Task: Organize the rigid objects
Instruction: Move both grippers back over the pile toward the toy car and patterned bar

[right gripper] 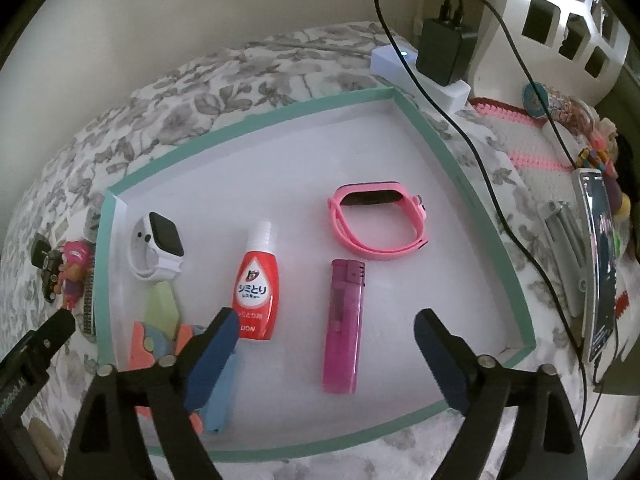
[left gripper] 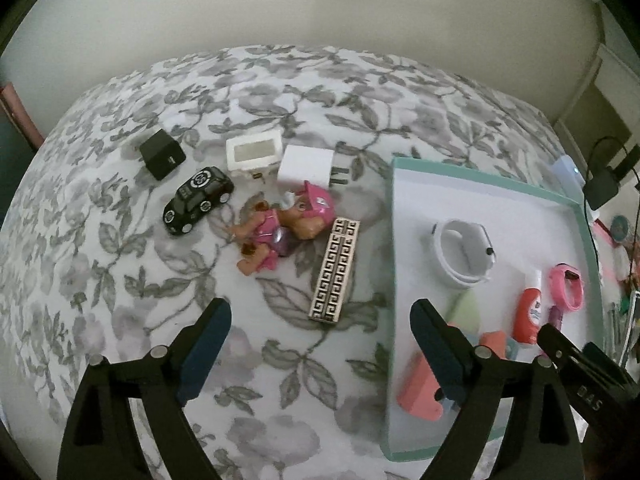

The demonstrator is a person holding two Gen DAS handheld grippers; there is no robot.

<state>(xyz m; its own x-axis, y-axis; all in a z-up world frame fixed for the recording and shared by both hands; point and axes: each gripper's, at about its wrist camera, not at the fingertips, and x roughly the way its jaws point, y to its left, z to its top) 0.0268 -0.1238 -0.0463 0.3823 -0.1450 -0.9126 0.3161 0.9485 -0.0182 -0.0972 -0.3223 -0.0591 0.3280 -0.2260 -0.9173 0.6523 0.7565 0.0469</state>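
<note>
Inside teal-rimmed tray (right gripper: 448,152), pink lighter (right gripper: 343,328), red bottle (right gripper: 256,292), two watches

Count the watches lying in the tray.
2: a white watch near the tray's left wall, a pink watch toward the far right. None seem hidden.

Left wrist view looks steeply down along its own fingers at the floral bedspread (left gripper: 120,280), fairly near, wall at the far edge. Toys lie ahead; the teal-rimmed tray (left gripper: 486,178) fills its right side.

Right wrist view also tilts steeply down, closer, sitting directly over the same tray (right gripper: 256,120), with a power strip (right gripper: 424,76) in the far right corner.

Shared: the tray, white smartwatch (left gripper: 464,254) (right gripper: 158,246), red bottle (left gripper: 530,312) (right gripper: 256,292), pink band (left gripper: 566,286) (right gripper: 378,220), and pink pup figure (left gripper: 286,224) (right gripper: 74,270). Each view catches the other gripper at its edge.
</note>
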